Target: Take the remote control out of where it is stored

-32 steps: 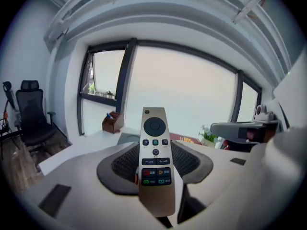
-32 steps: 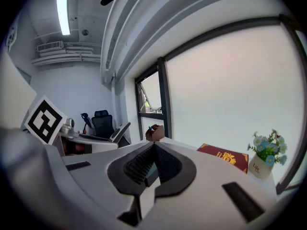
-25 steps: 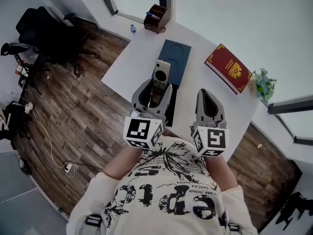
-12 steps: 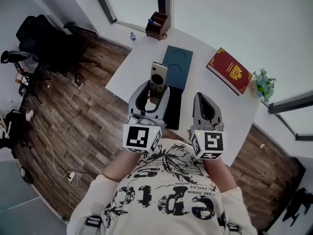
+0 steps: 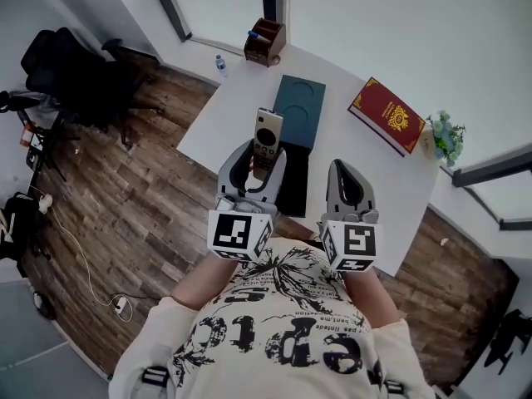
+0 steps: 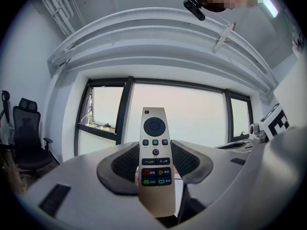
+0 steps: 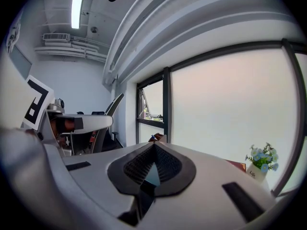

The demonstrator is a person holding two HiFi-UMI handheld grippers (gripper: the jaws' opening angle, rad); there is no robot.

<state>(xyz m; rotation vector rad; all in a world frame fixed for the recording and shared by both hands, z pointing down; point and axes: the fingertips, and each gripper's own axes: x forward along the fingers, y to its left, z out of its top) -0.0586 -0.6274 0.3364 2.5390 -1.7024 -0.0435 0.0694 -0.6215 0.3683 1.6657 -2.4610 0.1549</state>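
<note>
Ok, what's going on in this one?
A person works two handheld grippers over a white table. The left gripper is shut on the remote control, holding it upright and off the table, buttons facing that gripper's camera. The right gripper hangs alongside, jaws together with nothing between them. A teal tray and a red book lie on the table beyond.
</note>
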